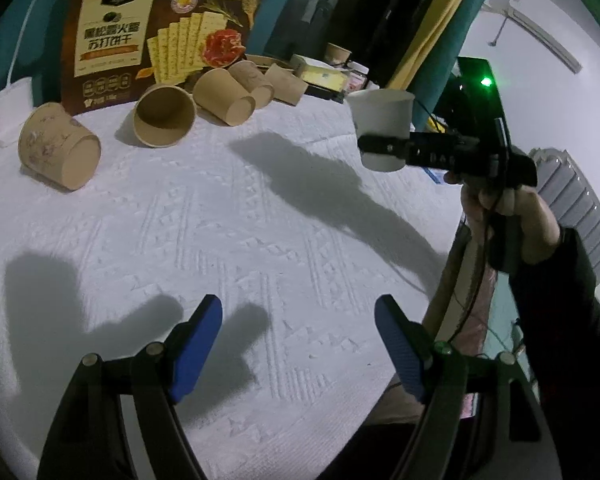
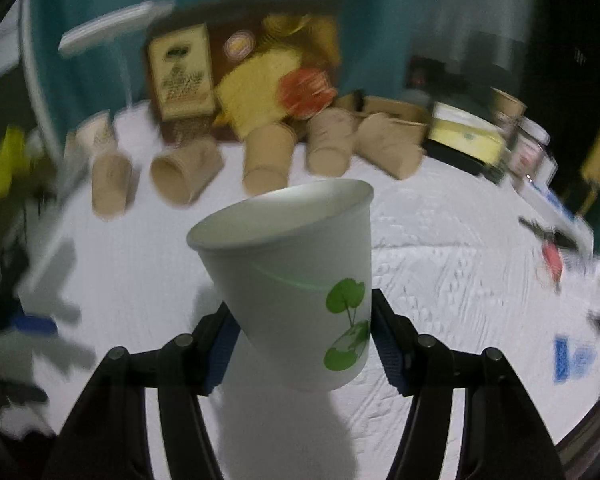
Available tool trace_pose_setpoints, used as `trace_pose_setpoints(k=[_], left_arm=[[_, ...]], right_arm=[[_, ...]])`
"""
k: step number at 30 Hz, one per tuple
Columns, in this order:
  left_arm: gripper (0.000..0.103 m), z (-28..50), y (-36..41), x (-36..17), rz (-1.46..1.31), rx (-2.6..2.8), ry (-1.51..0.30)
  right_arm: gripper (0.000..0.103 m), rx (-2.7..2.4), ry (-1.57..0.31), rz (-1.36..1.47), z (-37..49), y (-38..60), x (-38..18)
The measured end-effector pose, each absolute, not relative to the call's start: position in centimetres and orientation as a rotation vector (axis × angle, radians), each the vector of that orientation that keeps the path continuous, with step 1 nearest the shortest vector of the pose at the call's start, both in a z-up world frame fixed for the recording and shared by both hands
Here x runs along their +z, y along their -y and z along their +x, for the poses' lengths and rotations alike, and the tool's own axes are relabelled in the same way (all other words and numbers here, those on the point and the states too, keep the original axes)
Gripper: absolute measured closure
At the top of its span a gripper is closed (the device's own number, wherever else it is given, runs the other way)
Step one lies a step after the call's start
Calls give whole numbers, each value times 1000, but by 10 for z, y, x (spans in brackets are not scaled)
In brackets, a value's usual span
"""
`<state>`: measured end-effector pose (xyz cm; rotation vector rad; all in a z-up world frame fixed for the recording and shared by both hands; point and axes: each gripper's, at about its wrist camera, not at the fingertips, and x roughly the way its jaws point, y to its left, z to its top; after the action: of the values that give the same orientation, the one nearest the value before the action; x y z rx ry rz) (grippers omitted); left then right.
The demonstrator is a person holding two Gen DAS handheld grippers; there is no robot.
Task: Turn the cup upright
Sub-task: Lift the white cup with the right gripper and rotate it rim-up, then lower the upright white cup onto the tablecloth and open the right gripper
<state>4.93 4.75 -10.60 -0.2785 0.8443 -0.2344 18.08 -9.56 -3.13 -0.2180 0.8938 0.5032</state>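
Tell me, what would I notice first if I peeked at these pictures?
Probably the white cup with green leaves, squeezed in the right gripper above the white tablecloth, mouth up. Next, the brown paper cups tipped over at the back, before a big cracker box.

One white cup [image 2: 296,280], six brown cups [image 1: 60,146], two jars [image 2: 530,148].

The white paper cup with green leaf print [image 2: 296,280] looks smooth and matt. The white embossed cloth [image 1: 260,220] over the counter is rough. Brown paper cups [image 1: 60,146] seem matt; the cracker box [image 1: 156,32] perhaps glossy.
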Motion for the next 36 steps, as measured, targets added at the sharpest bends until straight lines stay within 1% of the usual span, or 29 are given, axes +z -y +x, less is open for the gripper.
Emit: trace_pose_setpoints(k=[6,11,17,33,36], left_arm=[[24,52,-45,-106,-259,-238,-853],[24,58,-45,-110,-248,-207,-859],[24,67,-45,-117,-254,-190,-877],[24,72,-42,-125,-260,-184,-901],[24,73,-40,-125,-255,-186,-902]], right_arm=[[44,429,-832,-49,169,119,-46],[44,409,-813,19,156,130,-57],[44,399,-814,38,146,131,-72],[44,377,-802,13,131,129,-83],[44,370,-823,11,129,130,-87]])
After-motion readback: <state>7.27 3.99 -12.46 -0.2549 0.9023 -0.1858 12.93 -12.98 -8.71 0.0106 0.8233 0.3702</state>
